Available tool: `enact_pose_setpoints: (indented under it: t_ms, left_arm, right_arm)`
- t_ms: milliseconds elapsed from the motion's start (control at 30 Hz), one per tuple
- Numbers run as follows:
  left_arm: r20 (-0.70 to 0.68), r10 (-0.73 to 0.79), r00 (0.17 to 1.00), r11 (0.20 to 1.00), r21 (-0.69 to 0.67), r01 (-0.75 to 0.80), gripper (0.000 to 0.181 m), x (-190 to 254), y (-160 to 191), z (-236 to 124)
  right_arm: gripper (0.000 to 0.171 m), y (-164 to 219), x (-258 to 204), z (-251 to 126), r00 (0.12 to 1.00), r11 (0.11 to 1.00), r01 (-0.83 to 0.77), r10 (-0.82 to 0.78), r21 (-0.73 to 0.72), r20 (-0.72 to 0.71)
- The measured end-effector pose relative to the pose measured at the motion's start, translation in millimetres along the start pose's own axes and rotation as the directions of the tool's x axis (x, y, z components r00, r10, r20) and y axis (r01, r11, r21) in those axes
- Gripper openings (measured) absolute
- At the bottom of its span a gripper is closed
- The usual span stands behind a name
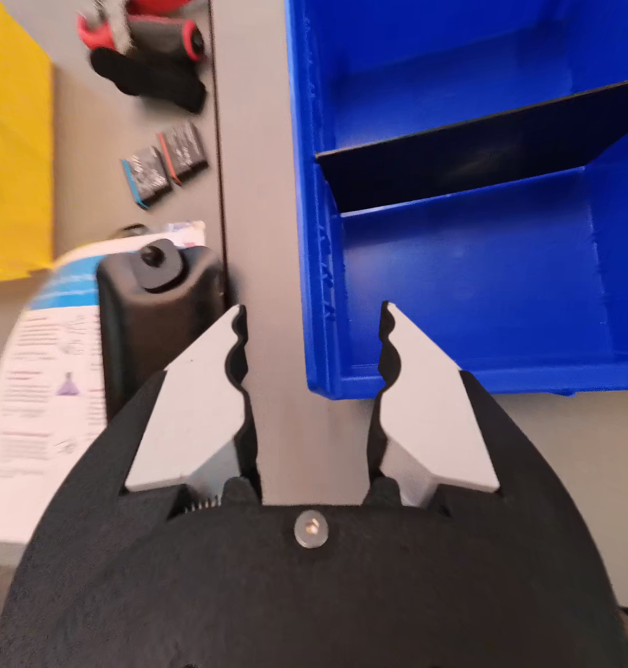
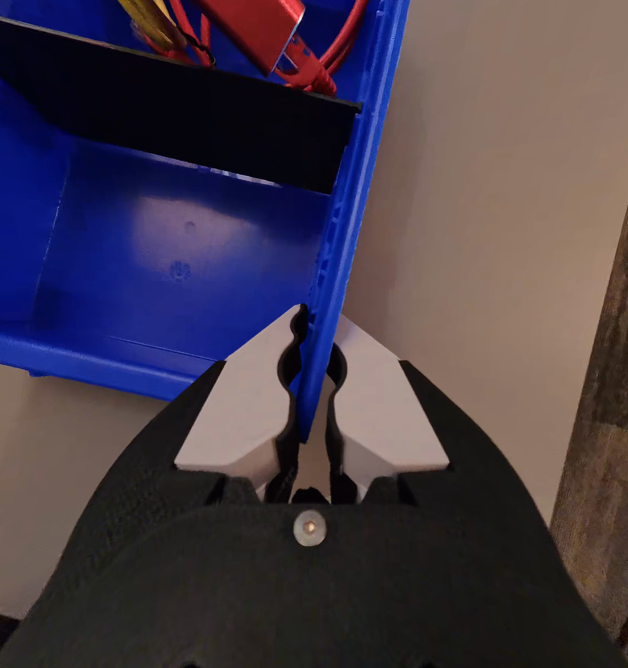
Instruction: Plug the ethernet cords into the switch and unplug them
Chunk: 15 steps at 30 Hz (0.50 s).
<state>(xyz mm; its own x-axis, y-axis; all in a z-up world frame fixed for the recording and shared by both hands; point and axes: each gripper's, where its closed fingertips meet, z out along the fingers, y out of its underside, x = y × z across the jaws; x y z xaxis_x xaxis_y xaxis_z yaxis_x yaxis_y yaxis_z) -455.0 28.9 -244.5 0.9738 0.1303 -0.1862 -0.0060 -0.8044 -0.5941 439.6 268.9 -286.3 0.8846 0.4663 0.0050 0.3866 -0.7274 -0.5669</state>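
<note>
A blue plastic bin stands on the beige table, split by a black divider. Its far compartment holds a red metal device with red cords and a yellow cord; the near compartment is empty. My right gripper is shut on the bin's right wall near the front corner. In the left wrist view the bin and its divider show again. My left gripper is open and empty, its jaws straddling the bin's left wall without touching it.
Left of the bin lie a black case, a printed leaflet, two small black batteries, a black and red tool and a yellow sheet. The table edge and carpet are at the right. Tip to tip, the grippers are about 95 centimeters apart. About 15 centimeters separates my left fingertips from the black case.
</note>
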Motion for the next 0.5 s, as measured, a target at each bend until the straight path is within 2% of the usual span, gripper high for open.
enact_pose_setpoints:
  t_ms: [67, 133, 267, 333, 433, 500]
  left_arm:
    - [-0.057, -0.023, 0.998, 1.0, 0.003, 0.024, 0.068, 3, 1, 11]
    - [-0.12, -0.042, 0.992, 0.999, -0.011, 0.041, 0.068, 9, 1, 23]
    - [-0.207, -0.056, 0.977, 0.997, -0.066, 0.043, 0.066, 21, 4, 45]
    - [-0.239, -0.061, 0.969, 0.996, -0.071, 0.045, 0.054, 29, 2, 56]
    - [-0.218, -0.091, 0.972, 0.994, -0.076, 0.077, 0.028, 24, -4, 62]
    - [-0.256, -0.126, 0.958, 0.991, -0.081, 0.108, 0.021, 26, -8, 63]
  right_arm:
    - [0.006, 13, -14, -9, 1.0, 0.999, 0.019, -0.02, -0.028, -0.024]
    - [0.015, 20, -33, -18, 0.999, 0.998, 0.038, -0.036, -0.055, 0.028]
    - [0.031, -7, -30, -36, 1.0, 1.0, 0.005, -0.005, 0.02, 0.02]
    - [0.041, -17, -28, -32, 0.998, 1.0, -0.023, 0.023, 0.01, 0.061]
    - [0.037, -15, -26, -10, 0.993, 0.997, -0.006, 0.014, -0.075, 0.116]
    - [0.038, -8, -25, 7, 0.99, 0.991, -0.005, 0.024, -0.134, 0.138]
